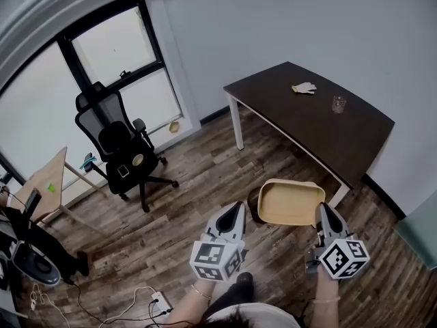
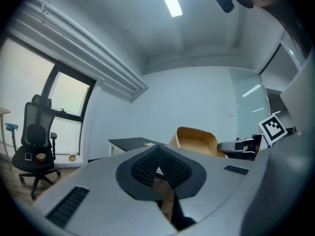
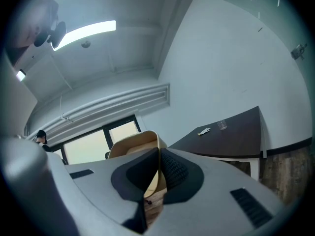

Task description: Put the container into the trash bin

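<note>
A tan, shallow container (image 1: 290, 200) hangs above the wooden floor in the head view, tilted with its open side towards me. My right gripper (image 1: 322, 212) is shut on its right rim; in the right gripper view the thin container (image 3: 135, 146) wall runs between the two jaws. My left gripper (image 1: 235, 212) floats to the left of the container, apart from it, shut with nothing in it. In the left gripper view the container (image 2: 197, 139) shows beyond the closed jaws, with the right gripper (image 2: 236, 146) at its side.
A dark table (image 1: 287, 115) stands beyond the container, bearing a pale glove (image 1: 304, 87) and a glass (image 1: 339, 104). A black office chair (image 1: 119, 149) stands by the window. A small wooden desk (image 1: 48, 183), cables and a power strip (image 1: 160, 299) lie left. A teal object (image 1: 418, 231) sits at the right edge.
</note>
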{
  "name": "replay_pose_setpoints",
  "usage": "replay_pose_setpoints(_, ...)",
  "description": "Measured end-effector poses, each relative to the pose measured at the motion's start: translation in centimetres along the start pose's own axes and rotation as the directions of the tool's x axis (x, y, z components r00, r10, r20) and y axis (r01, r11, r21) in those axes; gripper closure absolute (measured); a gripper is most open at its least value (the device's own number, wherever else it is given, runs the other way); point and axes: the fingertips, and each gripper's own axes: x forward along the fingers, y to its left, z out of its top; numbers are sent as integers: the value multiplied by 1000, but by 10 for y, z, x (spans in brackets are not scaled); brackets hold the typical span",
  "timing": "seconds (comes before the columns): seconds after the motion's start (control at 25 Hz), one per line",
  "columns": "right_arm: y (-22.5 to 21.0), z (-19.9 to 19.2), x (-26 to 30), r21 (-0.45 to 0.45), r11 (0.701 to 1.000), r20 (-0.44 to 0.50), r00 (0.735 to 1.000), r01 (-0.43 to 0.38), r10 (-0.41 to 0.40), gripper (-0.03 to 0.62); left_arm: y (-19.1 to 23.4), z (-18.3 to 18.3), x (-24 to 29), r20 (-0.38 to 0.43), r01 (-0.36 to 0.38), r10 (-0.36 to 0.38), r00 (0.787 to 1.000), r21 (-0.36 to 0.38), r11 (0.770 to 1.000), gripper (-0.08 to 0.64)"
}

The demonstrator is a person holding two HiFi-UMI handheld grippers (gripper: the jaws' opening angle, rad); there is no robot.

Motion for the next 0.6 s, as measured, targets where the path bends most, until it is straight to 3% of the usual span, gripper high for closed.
replay_pose_setpoints(0.28,16,5,82,-11,1000,23,1000,11,-11,569,64,20,54,4,32,-32,999,4,999,540)
replay_pose_setpoints(0.6,23,6,139,-8,999,49,998,41,-41,569,111,27,92,5,73,-73,997,-6,997,541)
